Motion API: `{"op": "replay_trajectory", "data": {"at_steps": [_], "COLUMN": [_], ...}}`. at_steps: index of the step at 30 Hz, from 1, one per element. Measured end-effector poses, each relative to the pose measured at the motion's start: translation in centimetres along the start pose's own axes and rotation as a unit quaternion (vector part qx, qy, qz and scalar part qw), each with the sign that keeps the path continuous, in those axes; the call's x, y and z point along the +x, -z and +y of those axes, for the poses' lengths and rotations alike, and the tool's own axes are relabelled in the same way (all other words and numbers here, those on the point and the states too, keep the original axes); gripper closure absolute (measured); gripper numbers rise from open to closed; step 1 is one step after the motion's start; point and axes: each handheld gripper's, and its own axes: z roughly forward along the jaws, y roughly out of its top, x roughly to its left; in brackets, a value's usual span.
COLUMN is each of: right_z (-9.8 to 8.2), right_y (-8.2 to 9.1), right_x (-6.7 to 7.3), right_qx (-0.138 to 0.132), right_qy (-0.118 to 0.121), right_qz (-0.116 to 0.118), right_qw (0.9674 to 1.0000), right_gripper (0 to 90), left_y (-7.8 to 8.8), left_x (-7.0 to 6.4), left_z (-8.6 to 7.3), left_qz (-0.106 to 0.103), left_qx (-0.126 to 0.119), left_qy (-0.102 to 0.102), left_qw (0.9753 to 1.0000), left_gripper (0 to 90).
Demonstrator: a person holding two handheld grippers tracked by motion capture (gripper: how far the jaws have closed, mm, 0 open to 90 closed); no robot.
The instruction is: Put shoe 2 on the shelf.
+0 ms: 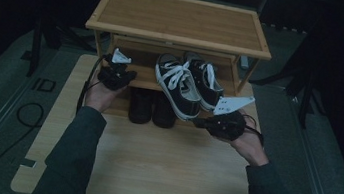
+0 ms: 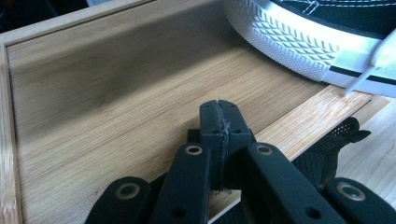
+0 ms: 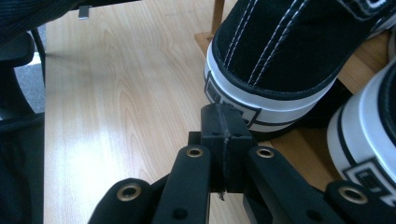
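Nearest the camera in the high view, the person's two forearms come in over the pale wooden table, each hand carrying a gripper. The right gripper is held low over the table's far right part, just in front of the shoe rack. Its jaws are pressed flat together with nothing between them, as the right gripper view shows, and their tips sit just beside the heel of the nearer sneaker, very close to its white sole band; whether they touch it cannot be told. The left gripper is held at the left end of the rack's middle shelf. Its jaws are likewise closed on each other and hold nothing; in the left gripper view they hover over bare shelf boards, with the toe of a sneaker at the upper right, well clear of the tips.

The pair of black sneakers with white laces and soles stands on the middle shelf, right of its centre. The nearer sneaker's heel overhangs the shelf's front edge toward the right gripper, and the second sneaker lies just behind it to the right. Under that edge, a pair of dark shoes sits on the lowest level, near its middle. Farthest back, the rack's top shelf is bare wood.
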Motion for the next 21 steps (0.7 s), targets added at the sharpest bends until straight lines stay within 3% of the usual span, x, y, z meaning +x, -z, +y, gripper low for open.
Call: {"op": "replay_trajectory", "data": {"at_steps": [10, 21], "right_z": [1.2, 2.5], "right_y": [-1.4, -3.2], "right_x": [0.6, 0.6], "right_qx": [-0.009, -0.029], "right_qy": [0.013, 0.007], "right_qz": [0.013, 0.021], "right_qw": [0.9998, 0.9993], "right_gripper": [90.0, 90.0], "left_y": [0.0, 0.0], "left_x": [-0.2, -0.2], "left_z": [0.0, -0.1], "left_qz": [0.004, 0.004], "left_qx": [-0.001, -0.003], "left_qy": [-0.003, 0.000], "left_qw": [1.0000, 1.0000], "left_gripper": [90.0, 90.0]}}
